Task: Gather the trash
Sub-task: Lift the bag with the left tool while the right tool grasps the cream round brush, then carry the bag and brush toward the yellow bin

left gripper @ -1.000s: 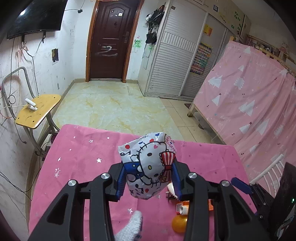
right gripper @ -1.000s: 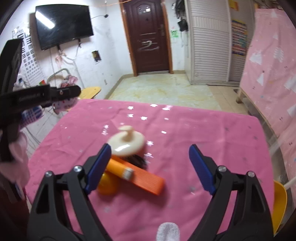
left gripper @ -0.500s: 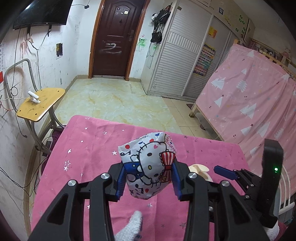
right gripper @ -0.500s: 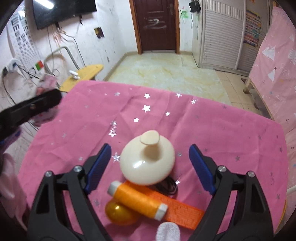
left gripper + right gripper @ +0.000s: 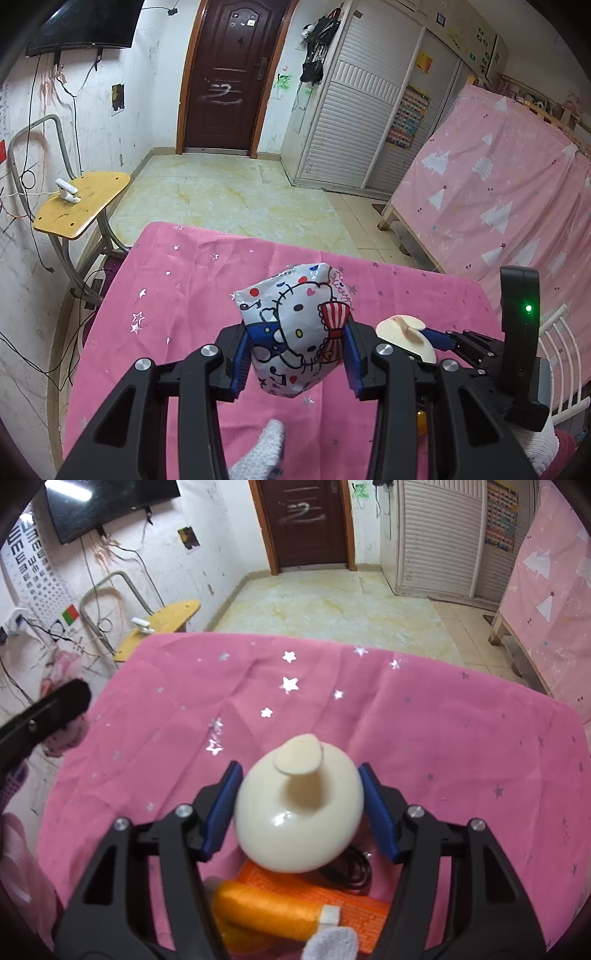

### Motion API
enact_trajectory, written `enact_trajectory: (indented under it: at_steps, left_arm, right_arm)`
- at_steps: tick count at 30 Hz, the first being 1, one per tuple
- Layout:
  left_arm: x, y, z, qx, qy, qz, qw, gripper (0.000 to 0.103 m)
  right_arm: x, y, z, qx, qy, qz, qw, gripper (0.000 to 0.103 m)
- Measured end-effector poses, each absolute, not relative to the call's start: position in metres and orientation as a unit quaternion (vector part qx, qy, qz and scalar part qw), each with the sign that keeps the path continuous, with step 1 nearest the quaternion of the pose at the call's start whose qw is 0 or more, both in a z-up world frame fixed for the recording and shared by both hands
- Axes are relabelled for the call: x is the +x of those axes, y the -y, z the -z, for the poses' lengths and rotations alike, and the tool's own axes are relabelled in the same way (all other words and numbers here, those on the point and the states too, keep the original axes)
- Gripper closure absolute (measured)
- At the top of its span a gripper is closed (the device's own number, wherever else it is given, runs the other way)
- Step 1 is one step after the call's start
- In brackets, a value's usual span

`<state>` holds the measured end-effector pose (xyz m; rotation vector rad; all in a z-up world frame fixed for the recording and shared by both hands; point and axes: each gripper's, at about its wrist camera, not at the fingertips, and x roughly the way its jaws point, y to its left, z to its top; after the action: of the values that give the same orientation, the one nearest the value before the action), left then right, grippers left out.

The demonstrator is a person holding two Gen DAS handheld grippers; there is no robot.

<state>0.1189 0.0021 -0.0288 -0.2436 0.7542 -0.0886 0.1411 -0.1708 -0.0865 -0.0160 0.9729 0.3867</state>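
Observation:
My left gripper (image 5: 295,354) is shut on a crumpled Hello Kitty wrapper (image 5: 295,328) and holds it above the pink star-print tablecloth (image 5: 184,295). My right gripper (image 5: 301,805) has its blue pads against both sides of a cream dome-shaped lid with a knob (image 5: 299,805); the lid also shows in the left wrist view (image 5: 406,334). Under and behind the lid lie an orange thread spool (image 5: 266,910), an orange flat plastic piece (image 5: 332,897), a black cord (image 5: 351,867) and a partly hidden yellow ball (image 5: 236,938).
A yellow-seated chair (image 5: 77,206) stands left of the table with a white clip (image 5: 68,190) on it. A pink-covered bed frame (image 5: 498,192) runs along the right. The tiled floor (image 5: 229,195) lies beyond the table's far edge. The right gripper's body (image 5: 517,350) is close on my left gripper's right.
My right gripper moved forward and down around the cream lid, and its jaws closed from wide open onto the lid's sides. My left gripper kept hold of the wrapper and shifted slightly.

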Motion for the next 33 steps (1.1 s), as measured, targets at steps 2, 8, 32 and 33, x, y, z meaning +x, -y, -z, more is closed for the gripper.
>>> enact_trajectory:
  at_steps: [2, 8, 32, 33]
  left_arm:
    - [0.117, -0.002, 0.028, -0.117, -0.366, 0.043, 0.922, 0.070]
    - [0.110, 0.007, 0.021, -0.109, -0.359, 0.039, 0.926, 0.070]
    - [0.085, 0.097, -0.007, -0.035, -0.352, 0.072, 0.933, 0.070]
    - [0.084, 0.102, -0.008, -0.032, -0.352, 0.074, 0.932, 0.070]
  right_arm:
    - [0.137, 0.172, 0.081, 0.000, -0.451, -0.185, 0.873, 0.042]
    - [0.127, 0.184, 0.059, 0.021, -0.420, -0.193, 0.886, 0.042]
    - [0.071, 0.306, 0.018, 0.126, -0.328, -0.152, 0.924, 0.041]
    - [0.067, 0.314, 0.017, 0.132, -0.323, -0.149, 0.925, 0.041]
